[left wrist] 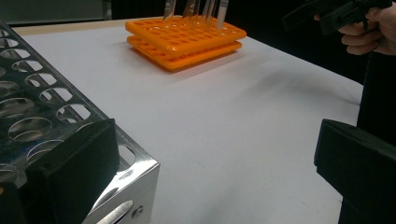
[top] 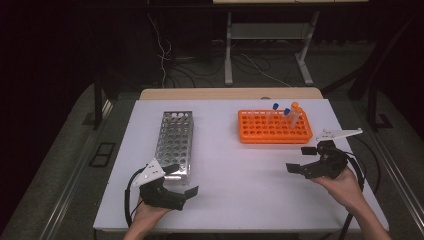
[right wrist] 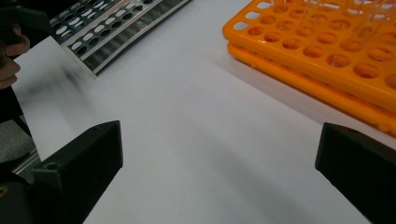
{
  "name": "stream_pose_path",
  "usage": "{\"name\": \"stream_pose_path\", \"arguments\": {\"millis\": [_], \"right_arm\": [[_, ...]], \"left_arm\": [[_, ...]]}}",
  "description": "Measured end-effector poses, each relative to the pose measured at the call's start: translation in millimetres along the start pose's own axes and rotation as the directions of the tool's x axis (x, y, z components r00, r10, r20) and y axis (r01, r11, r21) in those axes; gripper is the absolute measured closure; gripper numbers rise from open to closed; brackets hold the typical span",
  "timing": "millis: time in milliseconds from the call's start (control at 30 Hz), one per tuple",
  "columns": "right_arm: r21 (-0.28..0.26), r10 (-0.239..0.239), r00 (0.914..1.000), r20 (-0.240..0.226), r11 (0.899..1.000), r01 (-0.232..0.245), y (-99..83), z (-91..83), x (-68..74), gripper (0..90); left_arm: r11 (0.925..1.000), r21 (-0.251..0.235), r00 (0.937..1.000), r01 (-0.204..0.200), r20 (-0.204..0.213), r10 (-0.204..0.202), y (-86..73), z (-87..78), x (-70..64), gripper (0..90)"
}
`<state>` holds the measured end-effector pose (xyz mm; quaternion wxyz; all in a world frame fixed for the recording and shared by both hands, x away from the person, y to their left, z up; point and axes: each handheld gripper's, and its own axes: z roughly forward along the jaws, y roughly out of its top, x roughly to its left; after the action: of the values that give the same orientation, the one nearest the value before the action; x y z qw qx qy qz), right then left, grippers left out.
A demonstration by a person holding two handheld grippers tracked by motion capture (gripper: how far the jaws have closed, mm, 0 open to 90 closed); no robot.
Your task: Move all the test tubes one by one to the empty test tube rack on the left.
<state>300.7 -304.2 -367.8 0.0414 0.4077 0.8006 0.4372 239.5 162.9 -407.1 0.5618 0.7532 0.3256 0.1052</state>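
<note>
Dark floor with cables and table legs surrounds a white bench [top: 240, 175] that carries two racks well apart. Largest is the metal rack [top: 175, 142] on the left side, long, perforated and, as far as can be seen, with every hole bare. Across from it sits the orange rack [top: 272, 127], where a few capped tubes [top: 291, 116] stand upright near its far right corner.

Near the bottom edge, the left gripper [top: 181, 181] rests just beside the near end of the metal rack, one of its fingers [left wrist: 70, 172] touching or nearly touching that rack's corner; its fingers are spread wide and hold nothing. To the right, the right gripper [top: 300, 159] hangs above the bench just in front of the orange rack, its fingers [right wrist: 74, 168] likewise wide apart and bare.

Judging from this, the work looks to be moving tubes from the orange rack to the metal one, and none has crossed yet: every tube remains to be picked up and placed.
</note>
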Motion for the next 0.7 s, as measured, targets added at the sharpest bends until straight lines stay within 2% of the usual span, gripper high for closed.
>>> {"name": "stream_pose_path", "arguments": {"millis": [367,700], "right_arm": [[0.021,0.012,0.9997,0.022,1.0,-0.012,15.2,2.6,-19.6,0.3],[0.016,0.022,0.9988,0.044,1.0,-0.023,37.3,9.3,-47.4,0.3]], "left_arm": [[1.0,0.002,1.0,-0.001,0.001,0.001,-0.1,0.3,-0.3,0.0],[1.0,0.006,1.0,-0.001,0.004,0.001,-0.3,0.7,0.4,0.0]]}}
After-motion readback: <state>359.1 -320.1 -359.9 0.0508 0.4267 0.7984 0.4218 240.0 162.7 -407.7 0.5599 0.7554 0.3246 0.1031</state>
